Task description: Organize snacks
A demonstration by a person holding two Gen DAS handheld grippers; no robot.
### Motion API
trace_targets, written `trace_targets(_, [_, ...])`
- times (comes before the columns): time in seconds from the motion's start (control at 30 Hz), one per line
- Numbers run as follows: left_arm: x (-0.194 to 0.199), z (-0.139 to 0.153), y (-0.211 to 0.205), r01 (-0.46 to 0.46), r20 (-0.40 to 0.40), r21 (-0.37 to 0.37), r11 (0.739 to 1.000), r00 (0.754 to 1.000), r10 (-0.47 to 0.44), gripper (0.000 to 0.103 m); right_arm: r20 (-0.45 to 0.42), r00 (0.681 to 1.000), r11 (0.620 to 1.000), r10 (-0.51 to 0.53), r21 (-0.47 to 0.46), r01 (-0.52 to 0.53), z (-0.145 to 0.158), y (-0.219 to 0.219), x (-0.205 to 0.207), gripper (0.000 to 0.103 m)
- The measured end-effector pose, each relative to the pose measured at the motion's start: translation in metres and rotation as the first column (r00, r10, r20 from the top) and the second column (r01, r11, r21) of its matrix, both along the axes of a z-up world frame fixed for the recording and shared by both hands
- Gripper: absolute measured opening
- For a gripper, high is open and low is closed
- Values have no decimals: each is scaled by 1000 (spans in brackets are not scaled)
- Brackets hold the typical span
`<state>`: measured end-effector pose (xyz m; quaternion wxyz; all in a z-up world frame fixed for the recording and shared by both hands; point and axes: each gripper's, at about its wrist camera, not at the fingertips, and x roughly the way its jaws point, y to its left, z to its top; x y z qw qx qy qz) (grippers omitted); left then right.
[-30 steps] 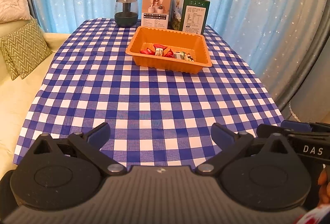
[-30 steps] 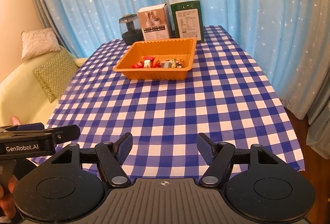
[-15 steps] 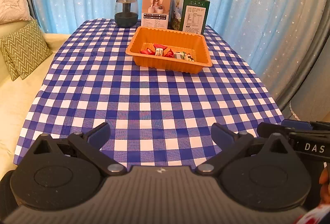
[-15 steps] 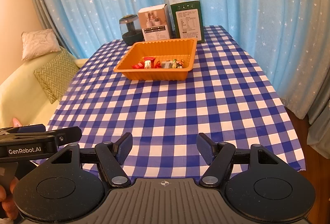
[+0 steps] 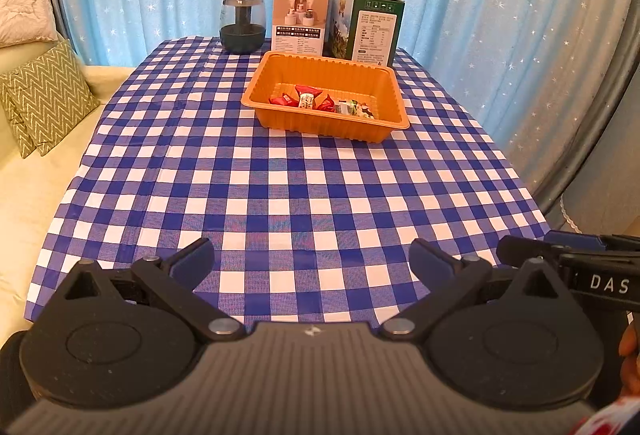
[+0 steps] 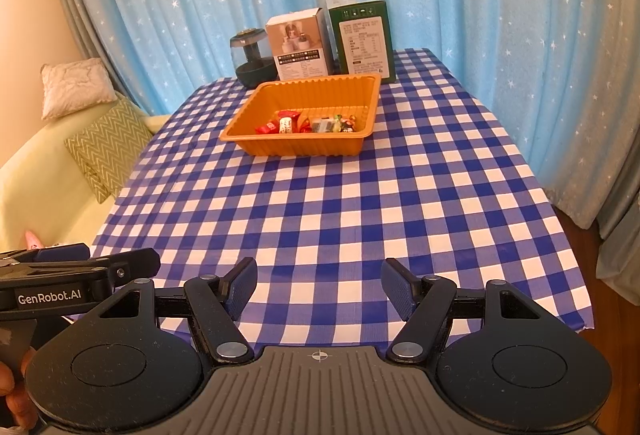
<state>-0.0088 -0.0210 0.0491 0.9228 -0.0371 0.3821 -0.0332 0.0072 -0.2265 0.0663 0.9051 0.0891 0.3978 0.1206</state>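
Holding nothing: left tool (image 5: 312, 261) and right tool (image 6: 319, 289), both spread, at desk (image 5: 280, 187) near edge; snacks (image 5: 320, 102) in orange tray (image 5: 326, 125) toward far edge.

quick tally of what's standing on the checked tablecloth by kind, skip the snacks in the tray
Orange plastic tray: 1
Cardboard boxes: 2, white one, green one
Dark glass jar-shaped item: 1
Total: 4

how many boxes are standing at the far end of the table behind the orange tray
2. The white box stands right behind the orange tray, beside the dark jar; the green box stands just right of the white one. None looks hidden.
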Motion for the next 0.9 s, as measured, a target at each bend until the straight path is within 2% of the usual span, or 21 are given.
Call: trace_targets(0.9, [-1,0,-1,-1,1,0,1000,1000,1,103,-3,1000,1000,-6,6,6,-3,-1,-1,69])
